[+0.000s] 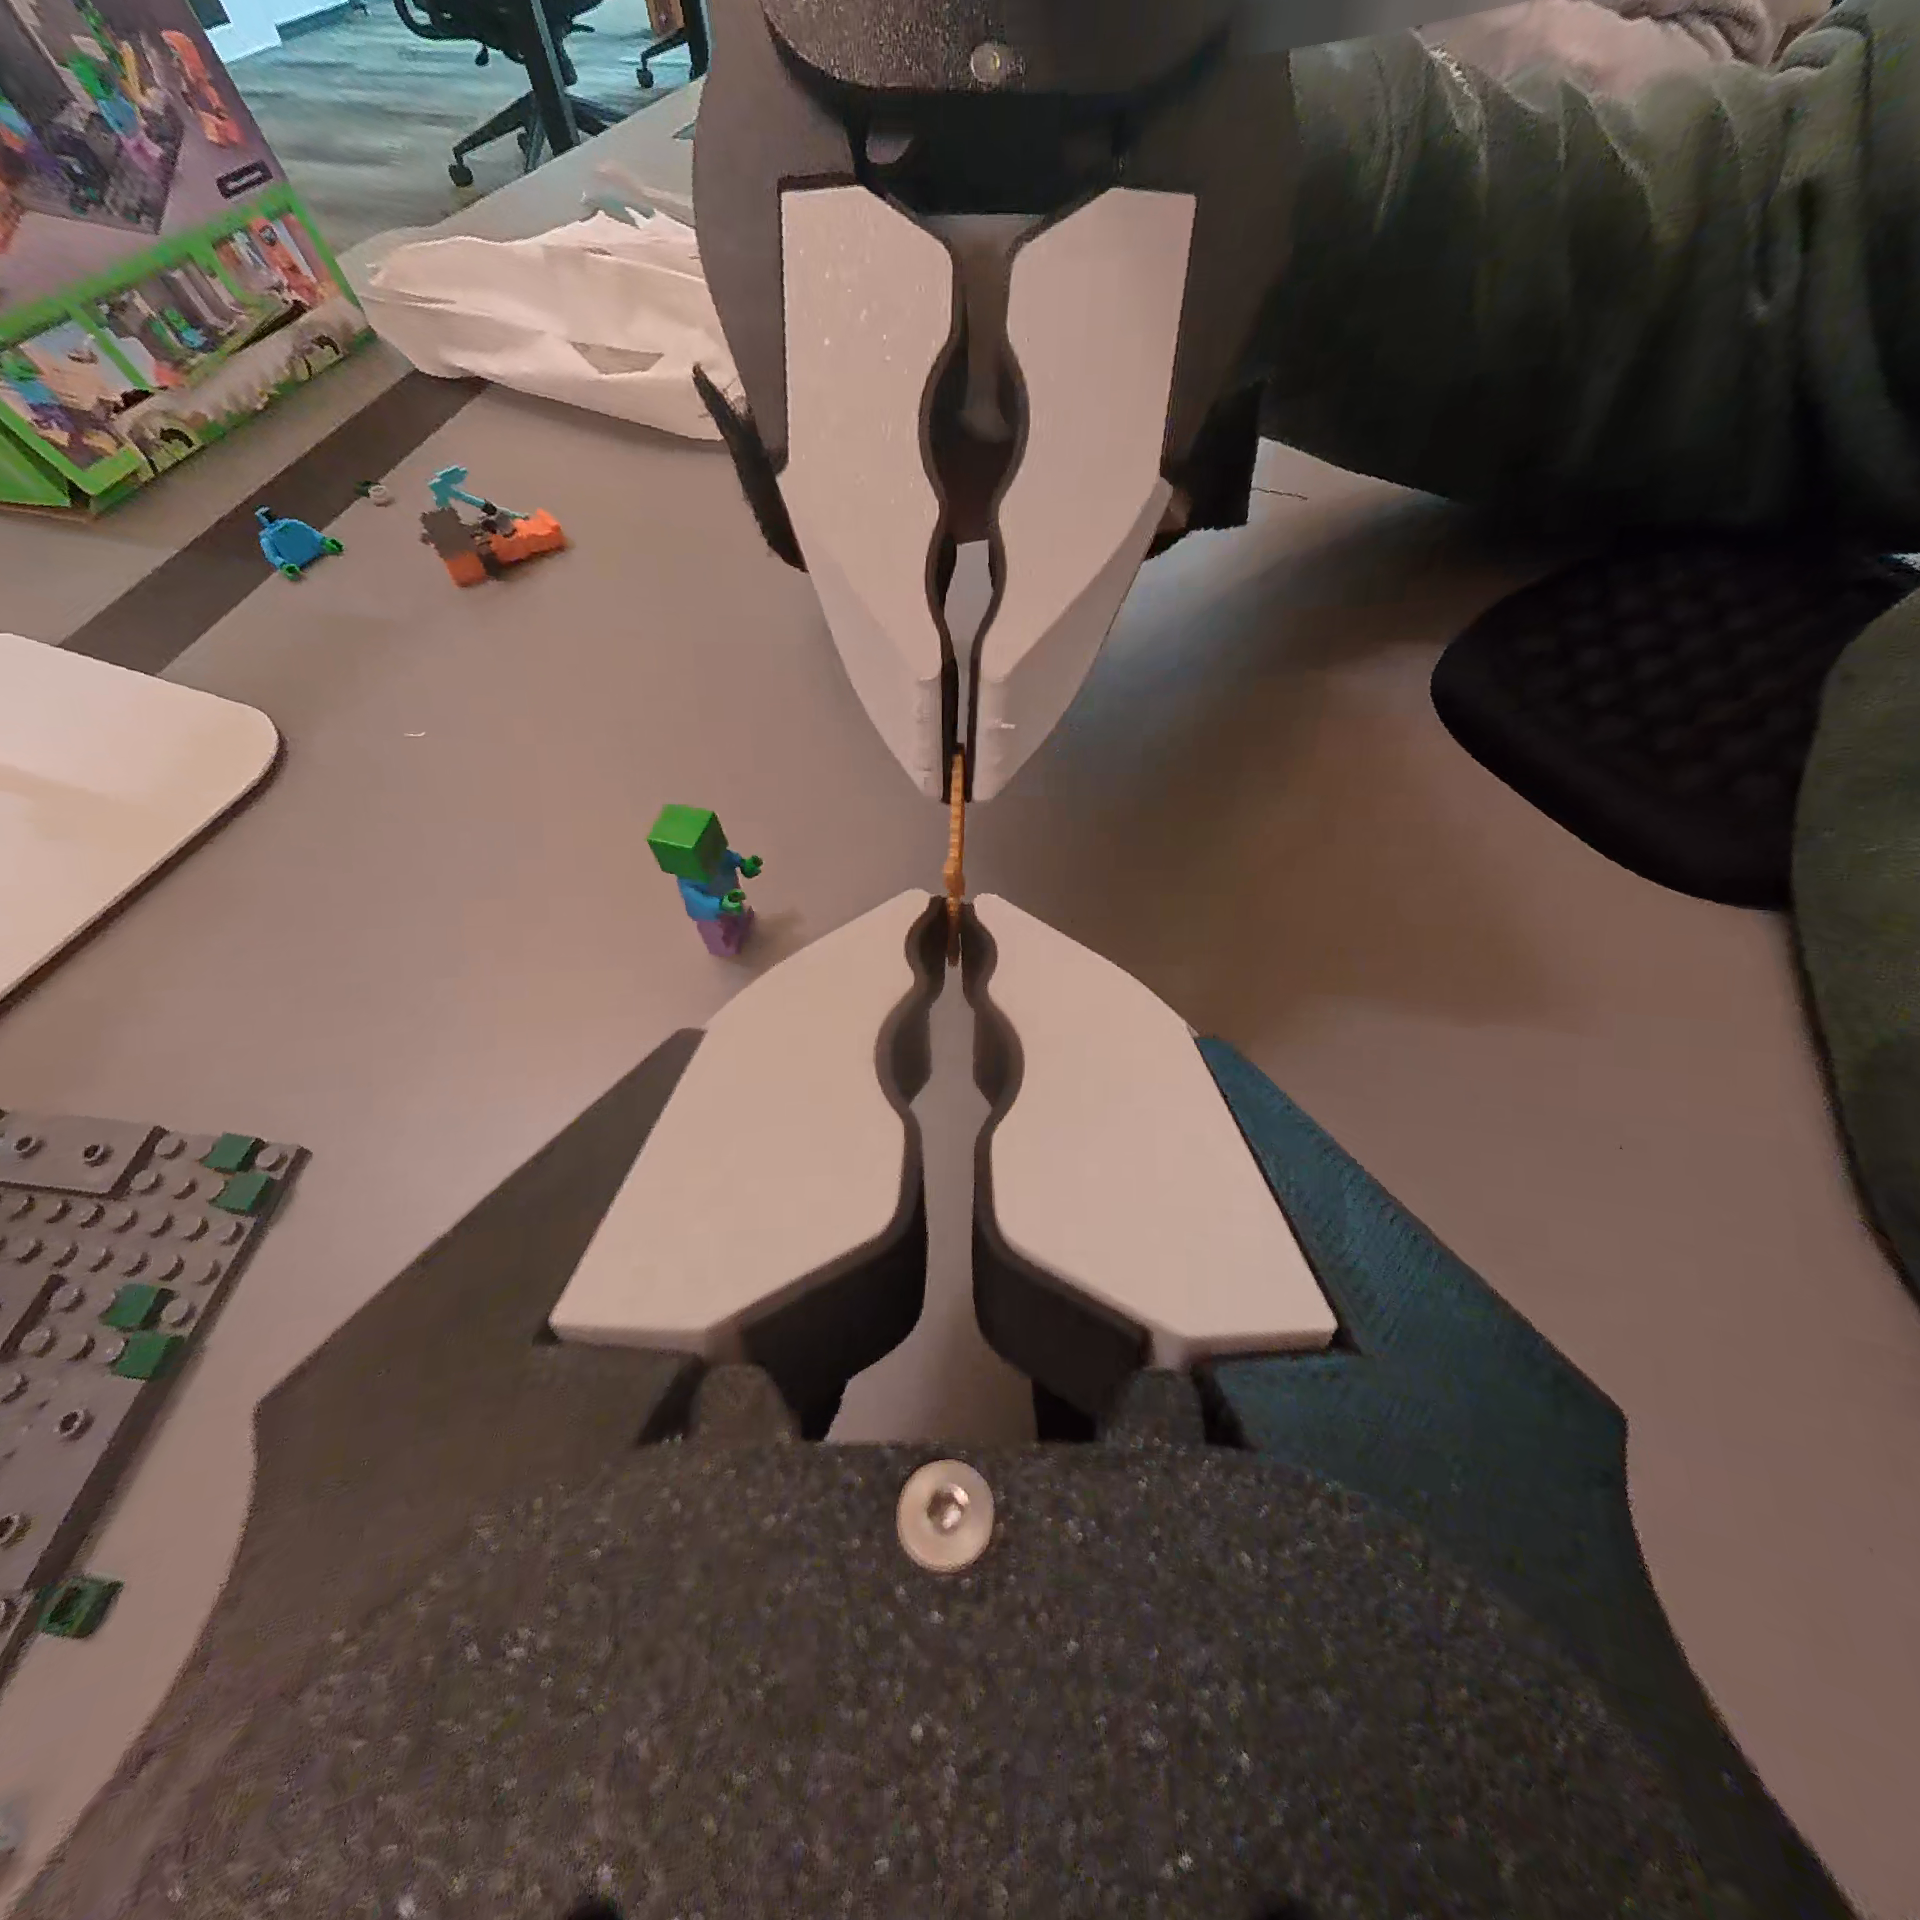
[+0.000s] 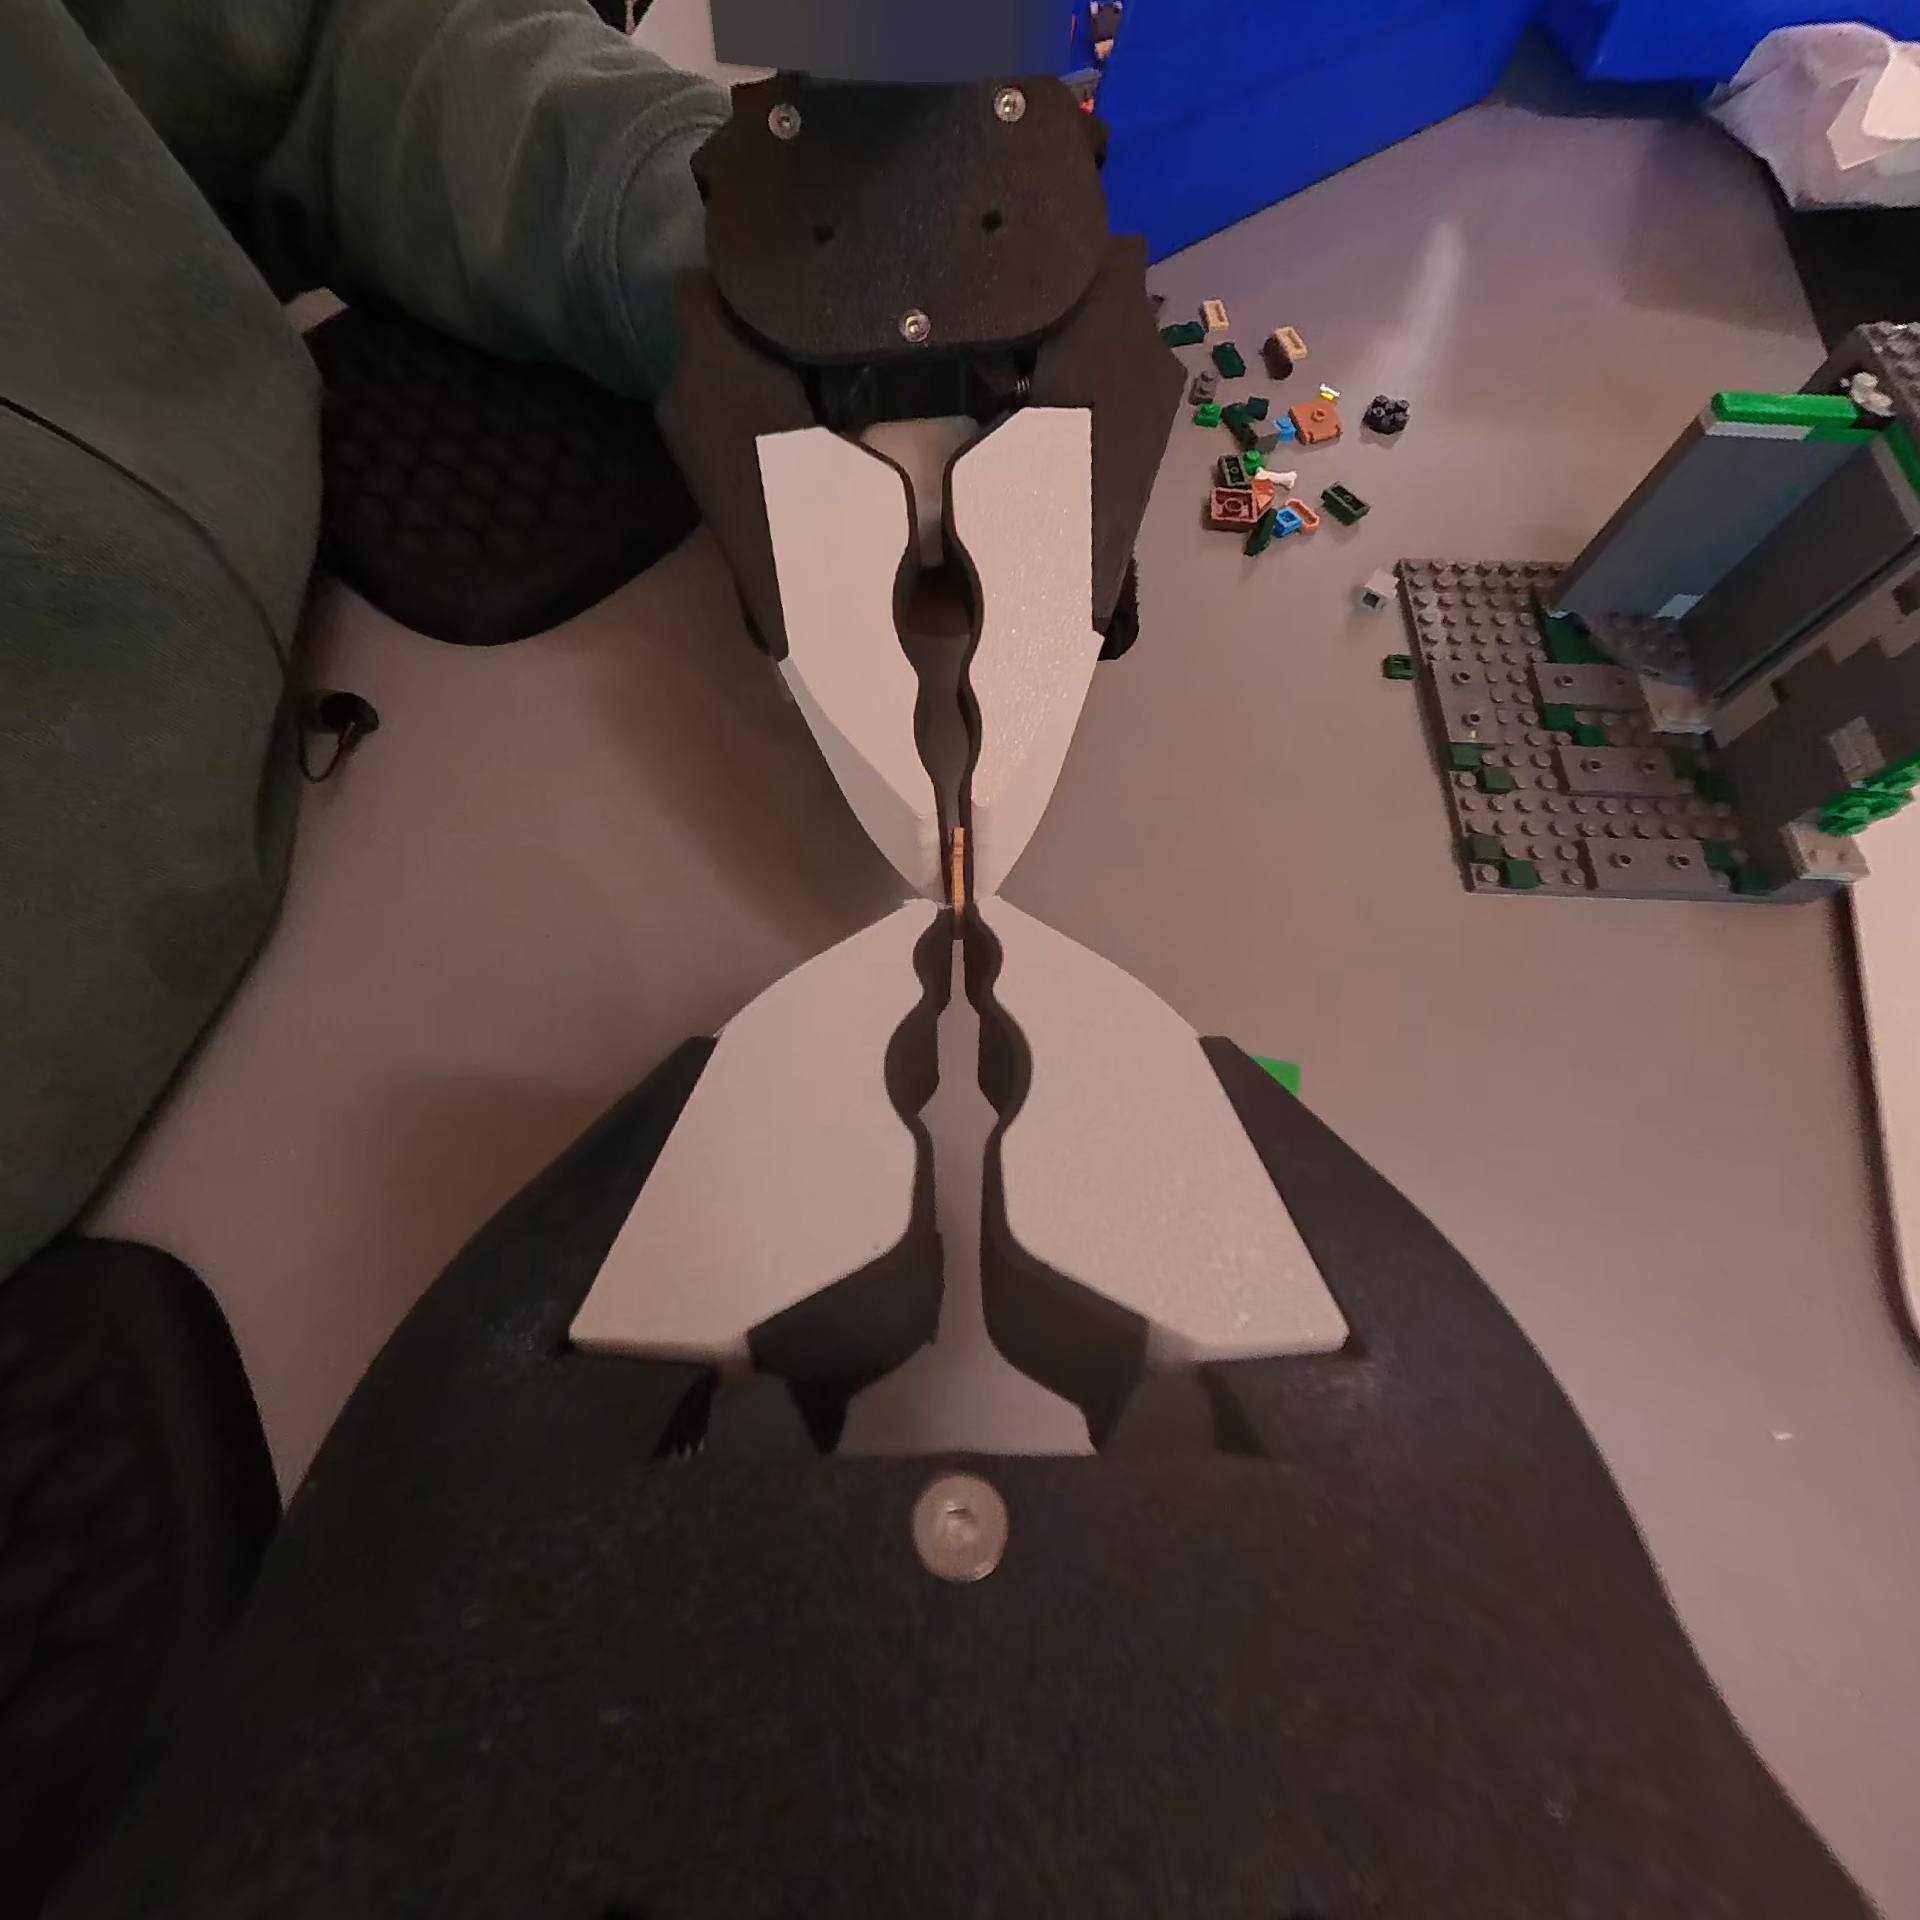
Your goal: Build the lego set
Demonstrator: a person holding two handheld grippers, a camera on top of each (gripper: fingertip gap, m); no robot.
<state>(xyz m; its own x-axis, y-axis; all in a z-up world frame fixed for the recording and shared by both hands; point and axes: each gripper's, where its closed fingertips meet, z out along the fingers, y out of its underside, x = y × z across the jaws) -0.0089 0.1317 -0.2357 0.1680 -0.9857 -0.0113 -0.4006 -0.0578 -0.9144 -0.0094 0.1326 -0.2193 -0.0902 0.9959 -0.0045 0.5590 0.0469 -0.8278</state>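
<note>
Two claws meet tip to tip above the grey table. The left gripper and right gripper both pinch one thin flat tan lego piece between them.

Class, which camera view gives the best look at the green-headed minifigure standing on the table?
The left wrist view: the minifigure stands whole and unobstructed on the table, left of the fingers. The right wrist view does not show it.

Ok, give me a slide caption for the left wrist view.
Left gripper and right gripper pinch a thin tan piece tip to tip.
</note>
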